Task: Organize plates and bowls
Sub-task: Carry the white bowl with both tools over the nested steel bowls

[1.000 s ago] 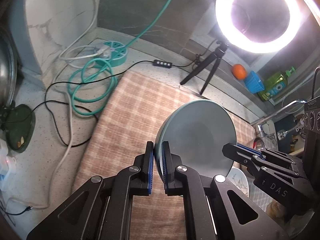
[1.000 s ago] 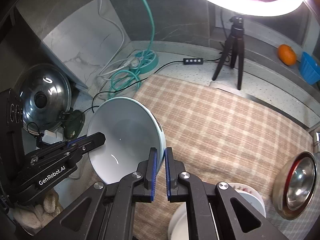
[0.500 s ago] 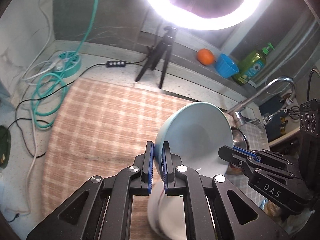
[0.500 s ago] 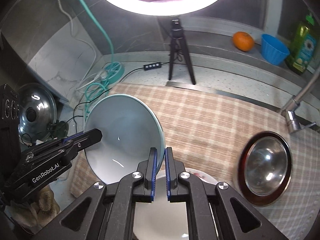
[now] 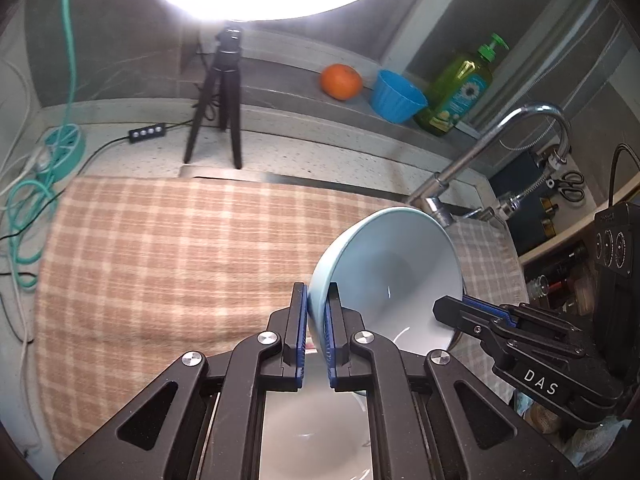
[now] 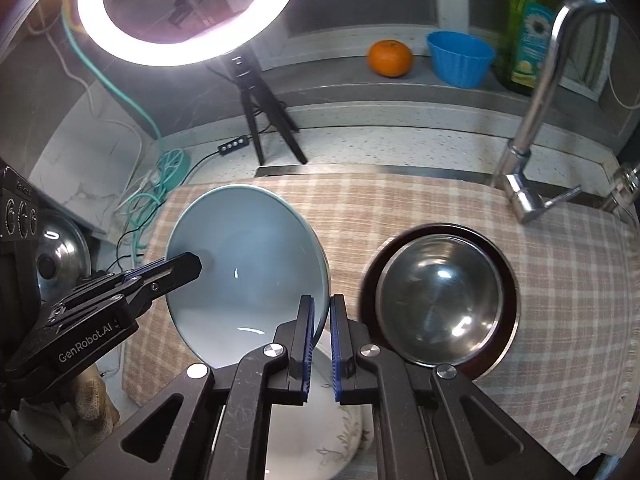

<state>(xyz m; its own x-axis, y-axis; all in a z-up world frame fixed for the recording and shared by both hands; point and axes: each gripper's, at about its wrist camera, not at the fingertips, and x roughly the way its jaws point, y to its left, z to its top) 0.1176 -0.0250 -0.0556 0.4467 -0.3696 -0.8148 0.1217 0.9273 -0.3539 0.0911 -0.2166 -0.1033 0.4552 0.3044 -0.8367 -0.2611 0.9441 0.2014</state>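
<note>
Nearest the lens in both wrist views, at six o'clock, lies a white plate (image 6: pixel 320 432) with a faint leaf pattern, resting on the checked cloth (image 5: pixel 160 260). Just above it hangs the pale blue bowl (image 6: pixel 244 264), tilted on edge and carried by both claws at once. The left gripper (image 5: pixel 316 336) is clenched on the rim at the bowl's nine o'clock side in its own view, and the right gripper (image 6: pixel 320 340) is clenched on the opposite rim, at five o'clock of the bowl in the right wrist view. Each claw also shows as a dark arm reaching into the other's picture.

At three o'clock of the bowl in the right view sits a steel bowl (image 6: pixel 440 296) nested in a dark red-rimmed dish (image 6: pixel 508 276), so one pairing looks finished. The blue bowl is not yet set down; judging by its position, it seems meant for the white plate beneath, and lowering it level is what remains.

Farther off, at twelve o'clock, stand the tripod (image 5: pixel 220 112) under the ring light (image 6: pixel 180 12), then the ledge with an orange (image 6: pixel 390 58), a blue cup (image 6: pixel 460 58) and a soap bottle (image 5: pixel 460 88), with the tap (image 6: pixel 536 100) at two o'clock
</note>
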